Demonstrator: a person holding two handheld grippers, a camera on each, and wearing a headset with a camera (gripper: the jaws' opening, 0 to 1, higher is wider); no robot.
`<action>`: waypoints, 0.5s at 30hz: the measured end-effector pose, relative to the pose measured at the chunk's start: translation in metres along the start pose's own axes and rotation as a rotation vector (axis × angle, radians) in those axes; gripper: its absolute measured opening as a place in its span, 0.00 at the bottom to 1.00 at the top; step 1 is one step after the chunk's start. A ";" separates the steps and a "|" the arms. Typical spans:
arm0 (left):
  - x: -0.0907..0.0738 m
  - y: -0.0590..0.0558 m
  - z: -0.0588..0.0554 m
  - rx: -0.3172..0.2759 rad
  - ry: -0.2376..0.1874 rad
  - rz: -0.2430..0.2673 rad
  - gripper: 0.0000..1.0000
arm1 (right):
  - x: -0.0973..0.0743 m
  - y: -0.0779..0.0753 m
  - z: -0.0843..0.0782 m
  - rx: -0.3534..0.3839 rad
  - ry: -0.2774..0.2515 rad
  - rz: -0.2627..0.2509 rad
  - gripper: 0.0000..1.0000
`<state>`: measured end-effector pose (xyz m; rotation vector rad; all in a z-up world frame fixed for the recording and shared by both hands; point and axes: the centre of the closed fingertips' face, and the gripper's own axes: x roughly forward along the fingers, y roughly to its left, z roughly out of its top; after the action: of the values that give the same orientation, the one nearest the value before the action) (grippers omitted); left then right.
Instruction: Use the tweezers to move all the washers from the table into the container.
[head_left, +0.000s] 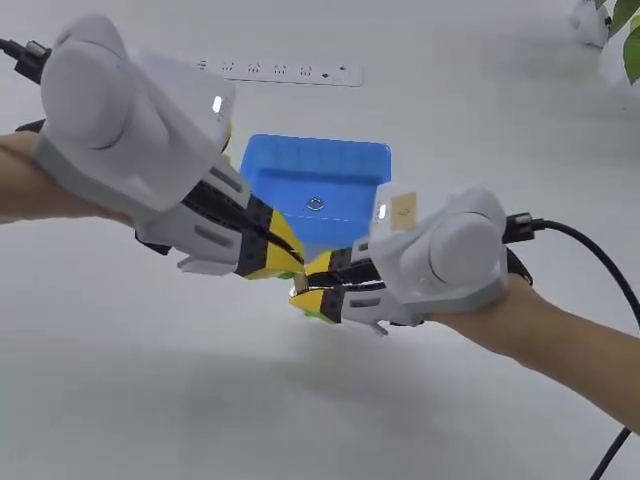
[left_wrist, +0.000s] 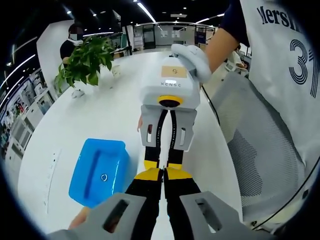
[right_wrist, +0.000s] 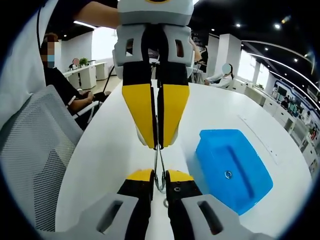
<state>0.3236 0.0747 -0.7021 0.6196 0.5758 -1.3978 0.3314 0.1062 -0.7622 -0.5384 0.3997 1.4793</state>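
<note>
My two grippers meet tip to tip over the white table, just in front of the blue container. The thin metal tweezers run between them. The left gripper has its yellow jaws pressed shut on the tweezers' middle. The right gripper is closed on their rounded end. One washer lies inside the container, also seen as the washer in the right gripper view. A small ring that looks like another washer lies on the table below the right gripper's jaws.
A white power strip lies beyond the container. A potted plant stands at the far right corner. A grey mesh chair sits beside the table edge, and people sit at desks in the background.
</note>
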 end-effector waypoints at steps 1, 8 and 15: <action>-0.002 0.000 0.002 0.006 0.000 0.001 0.05 | -0.001 0.000 0.001 -0.001 -0.003 -0.001 0.10; -0.014 0.004 0.013 0.025 -0.004 0.018 0.05 | -0.010 -0.005 0.015 -0.020 -0.022 -0.024 0.10; -0.028 0.015 0.029 0.067 -0.002 0.039 0.05 | -0.022 -0.023 0.034 -0.052 -0.044 -0.063 0.10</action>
<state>0.3363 0.0755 -0.6614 0.6797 0.5144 -1.3851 0.3501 0.1069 -0.7197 -0.5546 0.3078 1.4418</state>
